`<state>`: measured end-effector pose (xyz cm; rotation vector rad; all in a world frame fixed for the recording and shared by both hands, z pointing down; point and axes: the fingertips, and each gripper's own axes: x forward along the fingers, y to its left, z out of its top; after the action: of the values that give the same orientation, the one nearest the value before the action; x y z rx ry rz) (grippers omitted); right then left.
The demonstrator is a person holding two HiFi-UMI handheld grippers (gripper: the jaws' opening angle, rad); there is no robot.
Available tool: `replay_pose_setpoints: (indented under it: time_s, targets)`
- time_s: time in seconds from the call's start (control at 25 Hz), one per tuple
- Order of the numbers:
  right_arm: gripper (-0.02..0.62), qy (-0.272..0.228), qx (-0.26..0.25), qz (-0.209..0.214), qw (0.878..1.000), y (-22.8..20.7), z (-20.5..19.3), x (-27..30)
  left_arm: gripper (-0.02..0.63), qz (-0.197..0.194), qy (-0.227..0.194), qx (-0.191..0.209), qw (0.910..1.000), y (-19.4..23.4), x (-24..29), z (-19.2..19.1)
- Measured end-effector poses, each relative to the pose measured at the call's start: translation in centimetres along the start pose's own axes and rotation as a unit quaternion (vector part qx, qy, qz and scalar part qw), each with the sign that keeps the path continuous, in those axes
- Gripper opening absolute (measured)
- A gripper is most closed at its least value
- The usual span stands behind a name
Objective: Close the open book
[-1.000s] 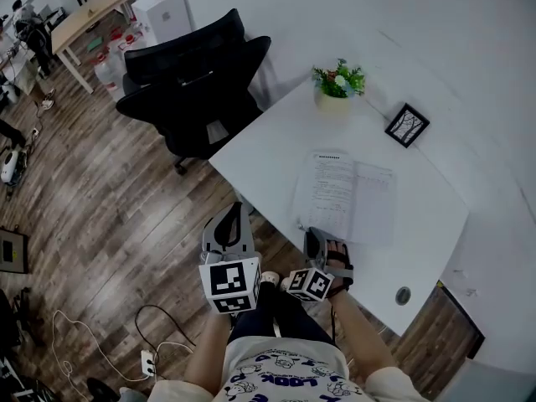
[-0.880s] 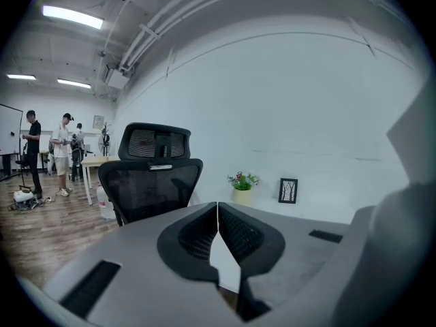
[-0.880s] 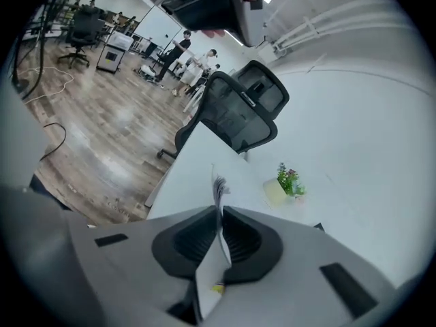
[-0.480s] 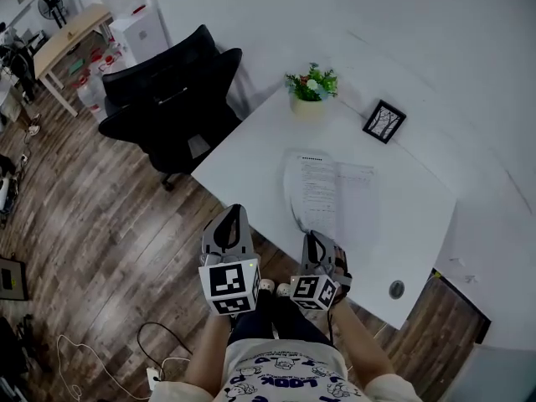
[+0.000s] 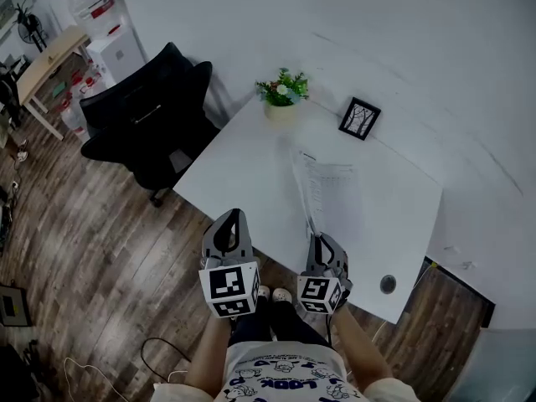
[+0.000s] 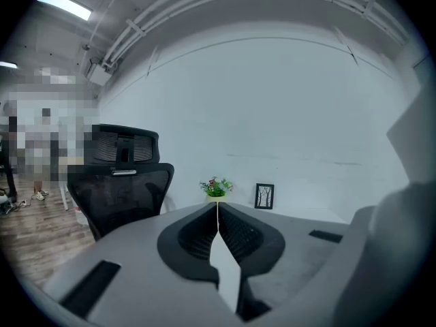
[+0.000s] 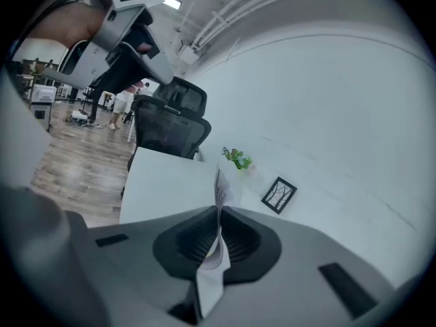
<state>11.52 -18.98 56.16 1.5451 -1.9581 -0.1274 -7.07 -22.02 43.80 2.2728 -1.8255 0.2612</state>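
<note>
The open book [image 5: 335, 195] lies on the white table [image 5: 243, 174], its right half flat. Its left page [image 5: 303, 187] stands lifted nearly upright. My right gripper [image 5: 322, 239] hovers at the table's near edge, shut on that page's near edge. In the right gripper view the page [image 7: 221, 189] runs on edge between the closed jaws of my right gripper [image 7: 219, 215]. My left gripper [image 5: 228, 218] hangs over the floor left of the table, shut with nothing in it. In its own view my left gripper [image 6: 218, 208] has its jaws meeting at the tips, pointing towards the table.
A potted plant [image 5: 282, 90] and a small picture frame [image 5: 358, 117] stand at the table's far side. A black office chair [image 5: 151, 115] sits left of the table on the wooden floor. A round cable hole [image 5: 387, 284] marks the near right corner.
The book's left page has gone from lying flat to standing nearly upright. My right gripper has risen and rolled with the page in its jaws. The left gripper drifted slightly forward.
</note>
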Motion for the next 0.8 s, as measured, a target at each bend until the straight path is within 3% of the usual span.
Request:
replay_pose_setpoints:
  time_s: [0.28, 0.8]
  targets:
    - [0.038, 0.051, 0.150, -0.047, 0.986, -4.7, -4.1, 0.6, 0.026, -0.019, -0.004, 0.005, 0.9998, -2.1, 1.0, 0.7]
    - [0.038, 0.116, 0.219, -0.068, 0.966, -6.9, -9.4, 1.6, 0.026, -0.036, 0.001, 0.018, 0.9992, -4.6, 2.3, 0.9]
